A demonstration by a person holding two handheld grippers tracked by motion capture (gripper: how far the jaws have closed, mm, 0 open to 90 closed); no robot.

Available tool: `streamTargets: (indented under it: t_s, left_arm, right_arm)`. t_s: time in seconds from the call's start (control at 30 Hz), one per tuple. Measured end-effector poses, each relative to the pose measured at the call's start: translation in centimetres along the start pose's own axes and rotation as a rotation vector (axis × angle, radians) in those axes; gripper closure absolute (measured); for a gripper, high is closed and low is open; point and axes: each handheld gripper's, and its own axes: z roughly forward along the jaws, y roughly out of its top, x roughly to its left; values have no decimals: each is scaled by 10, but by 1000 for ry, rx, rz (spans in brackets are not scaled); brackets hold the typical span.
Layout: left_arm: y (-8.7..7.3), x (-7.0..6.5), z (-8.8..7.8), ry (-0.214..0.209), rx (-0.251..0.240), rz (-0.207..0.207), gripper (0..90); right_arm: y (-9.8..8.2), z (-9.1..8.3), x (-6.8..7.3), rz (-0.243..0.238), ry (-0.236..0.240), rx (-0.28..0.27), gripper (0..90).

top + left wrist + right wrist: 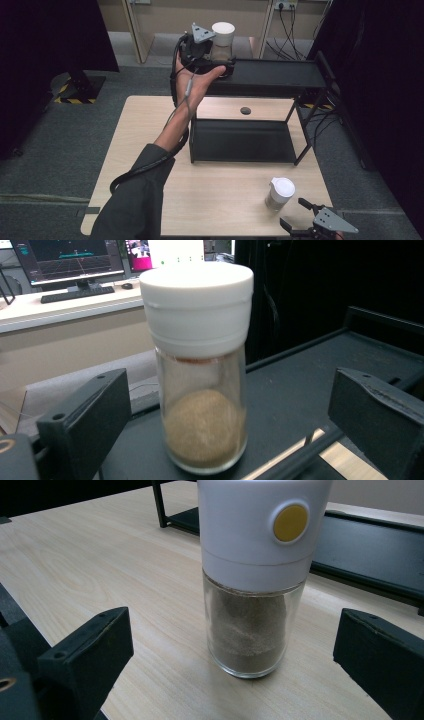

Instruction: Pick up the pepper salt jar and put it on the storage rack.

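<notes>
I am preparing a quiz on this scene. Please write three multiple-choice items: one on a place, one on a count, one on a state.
1. Where does the jar in front of the left tongs stand?
A. on the top shelf of the rack
B. on the floor
C. on the wooden table

2. How many white-capped jars are there?
A. one
B. two
C. four

3. How do the right tongs stand to the table jar?
A. shut on it
B. open, with clear gaps on both sides
C. lifting it

Answers:
1. A: the left gripper view shows its base on the black shelf.
2. B: the high view shows one on the shelf and one on the table.
3. B: the right gripper view shows both jaws well apart from the glass.
</notes>
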Motion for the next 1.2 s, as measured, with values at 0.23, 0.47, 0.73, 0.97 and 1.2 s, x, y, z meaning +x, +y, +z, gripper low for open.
streamTargets:
  t_s: [0.23,0.47,0.73,0.97,1.2]
  left_arm:
    - [-18,-3,-17,-53,-14,10,40]
    - [-36,-5,-25,-106,-28,-1,47]
    - [-57,-8,-35,-157,-39,-4,47]
    - [-79,-12,-45,-195,-33,4,47]
    - [-100,-12,-53,-249,-37,-16,47]
  right_arm:
    - [0,1,0,-1,0,1,30]
    - [0,1,0,-2,1,0,30]
    - [-1,0,0,0,0,-4,30]
    - [0,1,0,0,0,-2,30]
    - [0,2,0,1,1,1,30]
